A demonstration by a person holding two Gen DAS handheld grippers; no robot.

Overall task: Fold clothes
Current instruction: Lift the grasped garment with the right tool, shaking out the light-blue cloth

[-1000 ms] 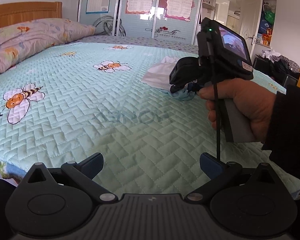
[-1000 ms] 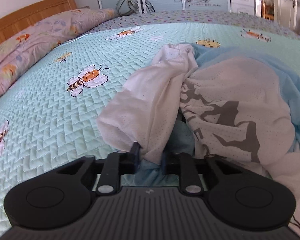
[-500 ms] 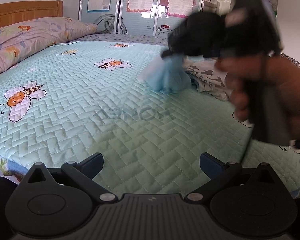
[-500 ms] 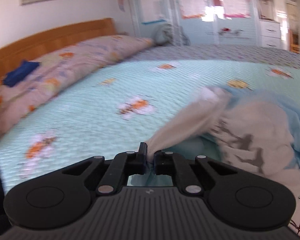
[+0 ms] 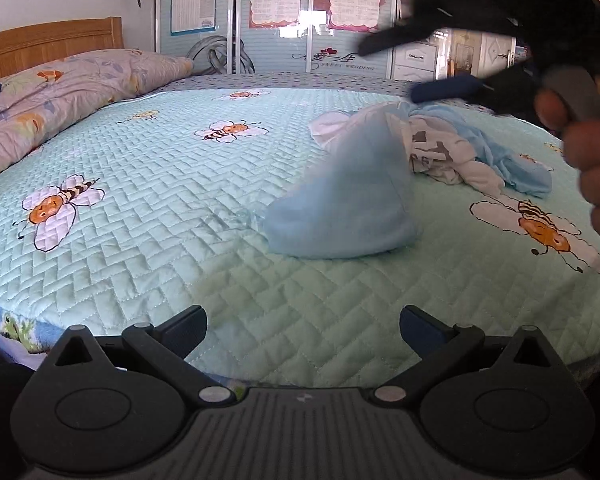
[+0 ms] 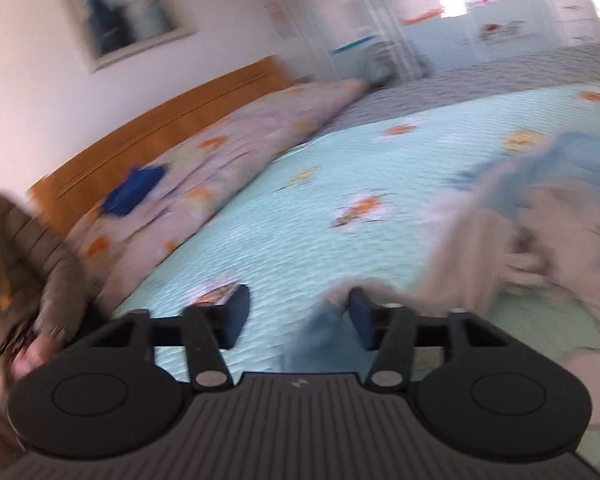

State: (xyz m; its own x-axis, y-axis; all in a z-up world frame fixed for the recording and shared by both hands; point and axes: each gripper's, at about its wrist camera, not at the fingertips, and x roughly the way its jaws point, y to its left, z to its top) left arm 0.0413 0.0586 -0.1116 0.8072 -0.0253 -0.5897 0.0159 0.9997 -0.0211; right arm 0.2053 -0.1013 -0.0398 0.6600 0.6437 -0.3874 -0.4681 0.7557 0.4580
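While the left gripper waits near the bed's front edge, fingers spread and empty, the right gripper is opening, letting 1 pale blue garment drop mid-bed, probably for spreading; beyond lies 1 rumpled heap of clothes toward the right edge.

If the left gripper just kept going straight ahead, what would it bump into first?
Probably the bedspread: the left gripper, open and empty, tilts down at bare quilt. The blue garment lies further on, slightly right, though depth is unclear.
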